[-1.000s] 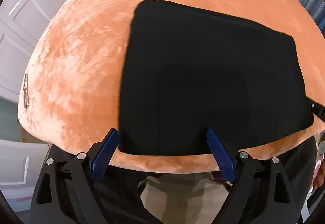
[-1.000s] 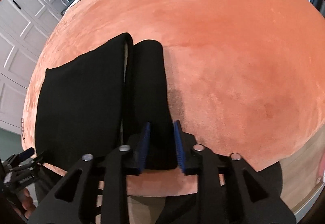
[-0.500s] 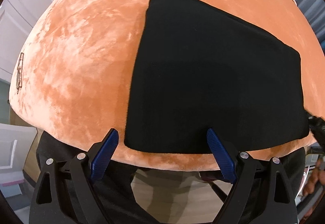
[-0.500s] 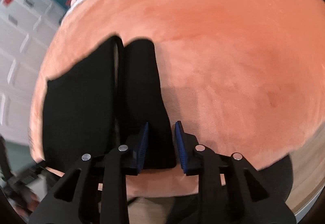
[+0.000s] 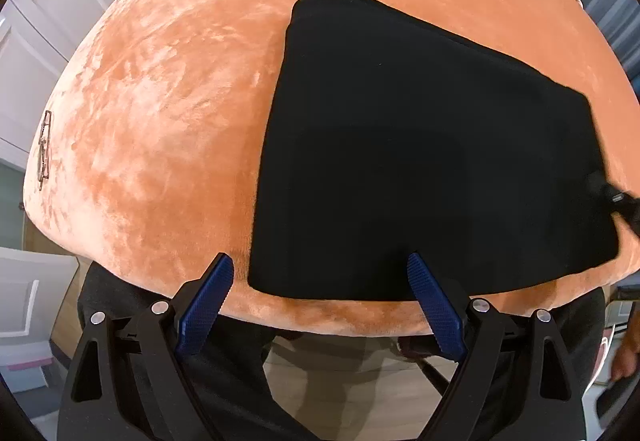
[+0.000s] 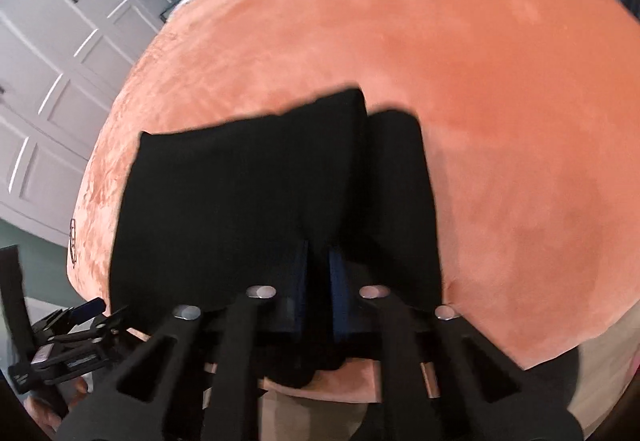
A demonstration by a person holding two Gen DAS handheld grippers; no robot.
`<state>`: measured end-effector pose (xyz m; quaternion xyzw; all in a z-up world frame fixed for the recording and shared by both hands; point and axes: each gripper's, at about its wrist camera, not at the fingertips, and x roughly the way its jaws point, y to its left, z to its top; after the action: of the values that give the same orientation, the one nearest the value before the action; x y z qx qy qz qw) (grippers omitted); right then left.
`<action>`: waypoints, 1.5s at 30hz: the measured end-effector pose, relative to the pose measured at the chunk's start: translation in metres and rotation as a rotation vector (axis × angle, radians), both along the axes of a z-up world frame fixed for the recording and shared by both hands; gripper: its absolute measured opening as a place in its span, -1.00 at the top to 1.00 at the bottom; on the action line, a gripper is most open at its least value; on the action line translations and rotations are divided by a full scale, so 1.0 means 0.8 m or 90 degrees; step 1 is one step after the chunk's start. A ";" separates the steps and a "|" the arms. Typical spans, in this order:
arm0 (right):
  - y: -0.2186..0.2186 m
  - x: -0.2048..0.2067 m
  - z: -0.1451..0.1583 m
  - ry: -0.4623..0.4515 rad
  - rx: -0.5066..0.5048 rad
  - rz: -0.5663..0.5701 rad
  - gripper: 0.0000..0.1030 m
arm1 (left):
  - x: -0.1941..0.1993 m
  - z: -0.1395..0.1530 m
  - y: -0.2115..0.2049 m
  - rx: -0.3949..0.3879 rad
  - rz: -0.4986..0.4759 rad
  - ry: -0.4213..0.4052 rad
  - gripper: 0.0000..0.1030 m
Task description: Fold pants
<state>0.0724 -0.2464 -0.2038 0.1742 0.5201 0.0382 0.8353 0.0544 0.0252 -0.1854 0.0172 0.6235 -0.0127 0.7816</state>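
1. Orange plush surface (image 5: 168, 113): a broad velvety cushion or bedspread and the largest item in both views. It carries the whole garment. White panelled cupboards (image 6: 60, 53) stand behind it.

2. Black pants (image 5: 420, 161): lie flat on the orange surface near its front edge, already doubled into a wide rectangular panel. In the right wrist view a narrower strip of the pants (image 6: 400, 193) rises beside the main panel, with a seam-like gap between the two.

3. Left gripper (image 5: 316, 301): released, its blue pads spread wide. It hangs just above the near edge of the pants and holds nothing.

4. Right gripper (image 6: 318, 273): clenched, pads nearly together with black cloth between them. It grasps the right-hand end of the pants at the near edge. The frame is motion-blurred.

5. Step in hand, as judged: a further crosswise fold, with the right end lifted to go over the flat panel.

6. Next move, as judged: carry the pinched end leftward across the panel, line up the edges, then let go. The left gripper is free to pin or smooth the near hem so that the stack does not slide on the plush.
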 end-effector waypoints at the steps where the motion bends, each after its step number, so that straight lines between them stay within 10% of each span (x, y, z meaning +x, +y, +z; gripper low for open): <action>1: 0.000 -0.003 0.008 -0.011 0.000 -0.006 0.85 | 0.000 -0.001 0.000 -0.001 0.000 0.002 -0.68; 5: 0.003 0.006 -0.034 0.025 -0.051 0.006 0.71 | 0.001 -0.002 -0.006 -0.002 -0.006 0.005 -0.68; 15: 0.039 -0.029 0.031 -0.042 0.001 0.058 0.62 | -0.001 -0.010 -0.023 0.012 -0.020 0.009 -0.68; 20: 0.045 -0.016 -0.021 0.030 -0.054 0.047 0.82 | -0.005 -0.011 -0.029 0.023 -0.034 0.006 -0.68; 29: 0.038 -0.009 0.073 -0.081 -0.003 -0.004 0.69 | -0.007 -0.017 -0.026 0.030 -0.031 0.004 -0.68; 33: 0.071 0.032 0.059 -0.060 0.042 0.065 0.69 | -0.010 -0.019 -0.025 0.029 -0.038 0.004 -0.68; 38: 0.072 0.093 -0.020 0.026 -0.066 0.058 1.00 | -0.010 -0.016 -0.019 0.015 -0.039 0.010 -0.68; 40: 0.032 0.092 -0.031 0.043 0.049 0.001 1.00 | -0.011 -0.013 -0.016 0.010 -0.042 0.006 -0.68; 45: 0.062 0.086 0.019 0.013 0.044 0.013 0.88 | -0.012 -0.023 -0.006 -0.004 -0.040 0.018 -0.69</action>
<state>0.1415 -0.1971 -0.1885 0.1979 0.5285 0.0625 0.8232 0.0447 0.0205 -0.2035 0.0340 0.6338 -0.0398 0.7717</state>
